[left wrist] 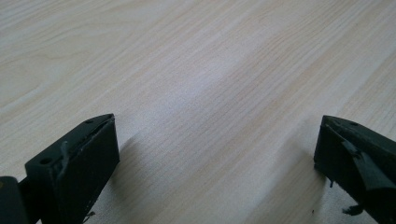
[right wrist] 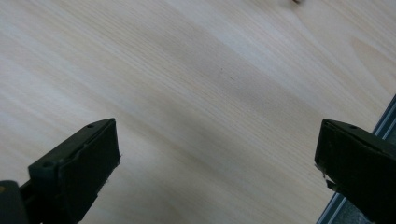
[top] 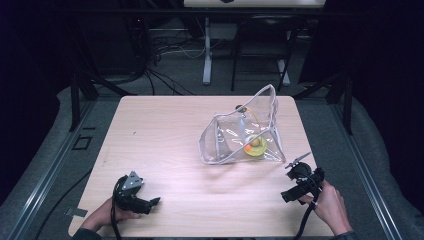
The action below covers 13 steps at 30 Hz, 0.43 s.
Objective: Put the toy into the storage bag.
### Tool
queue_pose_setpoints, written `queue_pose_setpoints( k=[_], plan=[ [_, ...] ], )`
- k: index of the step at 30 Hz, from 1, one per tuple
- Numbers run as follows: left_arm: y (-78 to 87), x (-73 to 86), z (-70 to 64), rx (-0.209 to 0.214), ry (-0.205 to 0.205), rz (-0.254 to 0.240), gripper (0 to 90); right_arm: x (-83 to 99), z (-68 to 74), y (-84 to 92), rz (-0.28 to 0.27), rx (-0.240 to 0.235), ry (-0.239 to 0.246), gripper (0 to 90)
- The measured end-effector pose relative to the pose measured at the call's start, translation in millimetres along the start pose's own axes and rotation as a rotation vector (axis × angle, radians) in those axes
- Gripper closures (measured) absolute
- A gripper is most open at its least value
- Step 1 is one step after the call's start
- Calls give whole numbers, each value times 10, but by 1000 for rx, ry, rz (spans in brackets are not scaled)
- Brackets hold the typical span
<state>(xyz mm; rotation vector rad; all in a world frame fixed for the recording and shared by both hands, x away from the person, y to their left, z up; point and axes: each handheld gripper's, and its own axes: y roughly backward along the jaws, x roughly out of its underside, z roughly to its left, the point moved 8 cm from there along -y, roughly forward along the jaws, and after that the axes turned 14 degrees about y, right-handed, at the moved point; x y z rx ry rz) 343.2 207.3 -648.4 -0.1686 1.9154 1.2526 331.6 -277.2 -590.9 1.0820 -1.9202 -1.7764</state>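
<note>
Light wood-grain rectangular table (top: 165, 145) carried a clear plastic zip pouch (top: 242, 132) at 1 o'clock from centre, propped open, with a small yellow and orange round object (top: 255, 146) inside. Left claw (top: 152, 202) rested at 7 o'clock, jaws set wide apart over bare wood (left wrist: 210, 93). Right claw (top: 287, 196) sat at 5 o'clock near the table edge (right wrist: 378, 126), jaws likewise spread, gripping nothing.

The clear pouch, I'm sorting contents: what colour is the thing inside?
Yellow and orange, inside the clear pouch; high view.
</note>
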Motion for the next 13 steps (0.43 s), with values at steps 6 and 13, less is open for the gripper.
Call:
queue_pose_setpoints(
  k=[6,13],
  plan=[
    [0,0,0,0,0,0,0,182,-1,-193,16,18,-43,0],
    [-1,-1,0,0,0,0,0,295,-6,-265,75,12,-24,0]
  ],
)
